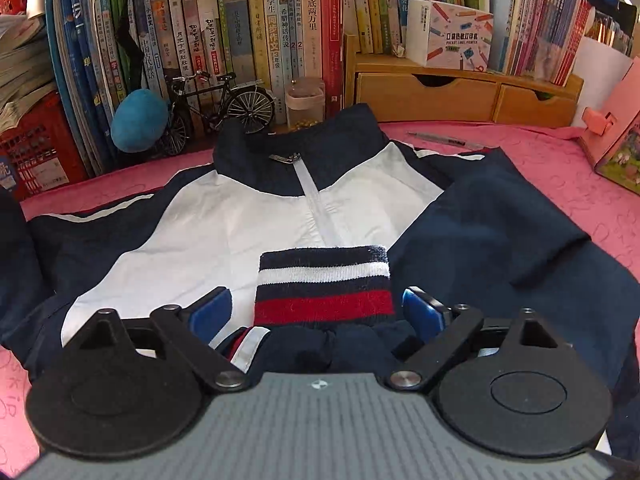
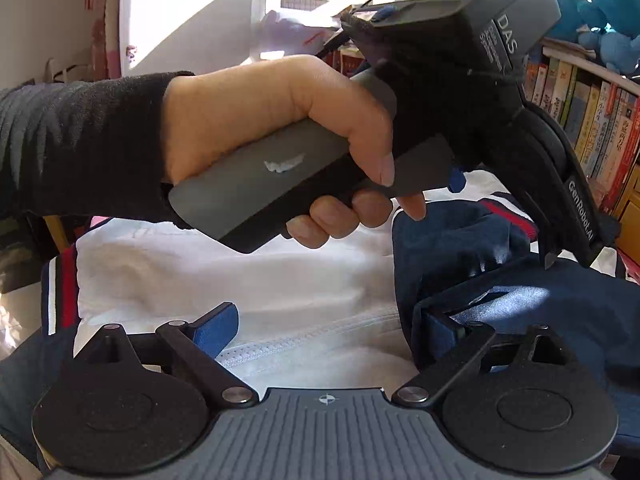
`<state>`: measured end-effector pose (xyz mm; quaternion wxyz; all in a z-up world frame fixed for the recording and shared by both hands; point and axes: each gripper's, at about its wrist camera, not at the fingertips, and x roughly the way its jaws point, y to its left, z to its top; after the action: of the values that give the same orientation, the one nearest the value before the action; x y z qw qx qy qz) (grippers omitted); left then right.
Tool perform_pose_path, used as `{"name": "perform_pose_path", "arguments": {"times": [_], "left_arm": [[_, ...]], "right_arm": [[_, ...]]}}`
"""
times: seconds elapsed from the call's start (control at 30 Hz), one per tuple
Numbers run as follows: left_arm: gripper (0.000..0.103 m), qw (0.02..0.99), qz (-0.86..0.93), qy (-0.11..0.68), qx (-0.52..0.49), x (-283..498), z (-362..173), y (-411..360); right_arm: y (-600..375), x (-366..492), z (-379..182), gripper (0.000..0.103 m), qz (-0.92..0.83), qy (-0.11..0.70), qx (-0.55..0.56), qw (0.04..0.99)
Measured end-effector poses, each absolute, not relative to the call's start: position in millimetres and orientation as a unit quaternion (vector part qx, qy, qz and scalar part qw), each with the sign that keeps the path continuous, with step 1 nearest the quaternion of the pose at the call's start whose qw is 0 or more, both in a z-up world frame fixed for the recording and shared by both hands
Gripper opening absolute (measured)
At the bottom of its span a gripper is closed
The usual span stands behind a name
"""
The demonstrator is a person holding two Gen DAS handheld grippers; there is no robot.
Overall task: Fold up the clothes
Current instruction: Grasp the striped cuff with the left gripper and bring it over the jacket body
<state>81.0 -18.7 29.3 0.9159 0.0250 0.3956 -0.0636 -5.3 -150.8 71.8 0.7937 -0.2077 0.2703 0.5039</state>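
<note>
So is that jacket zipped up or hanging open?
Zipped up. The jacket lies front-up on the pink tablecloth, its zip closed right to the collar, the two white panels meeting with no gap. One sleeve is folded across it.

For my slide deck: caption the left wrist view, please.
Open left gripper hovers at a striped cuff folded over a navy-and-white jacket on a pink tablecloth.

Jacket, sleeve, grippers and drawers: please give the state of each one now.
Jacket: lies flat, front up, zipper closed.
Sleeve: folded across the chest.
Striped cuff: lies on the white panel, between the left gripper's open fingers.
Left gripper: open.
Right gripper: open, holds nothing.
Wooden drawers: closed.
</note>
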Motion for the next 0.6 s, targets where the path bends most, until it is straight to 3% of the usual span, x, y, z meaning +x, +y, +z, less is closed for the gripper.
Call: {"name": "perform_pose_path", "arguments": {"times": [0.17, 0.37, 0.6], "left_arm": [[0.072, 0.917, -0.049, 0.392, -0.053, 50.4, 28.7, 40.4], [0.083, 0.914, -0.014, 0.387, -0.118, -16.2, 34.6, 111.0], [0.083, 0.904, -0.010, 0.390, -0.174, -66.9, 25.4, 135.9]], "right_arm": [[-166.0, -2.8, 74.6, 0.096, 0.506, 0.276, -0.182, 0.796], [-177.2, -3.1, 79.9, 0.097, 0.502, 0.265, -0.174, 0.805], [-193.9, -13.5, 91.3, 0.098, 0.459, 0.242, -0.192, 0.833]]}}
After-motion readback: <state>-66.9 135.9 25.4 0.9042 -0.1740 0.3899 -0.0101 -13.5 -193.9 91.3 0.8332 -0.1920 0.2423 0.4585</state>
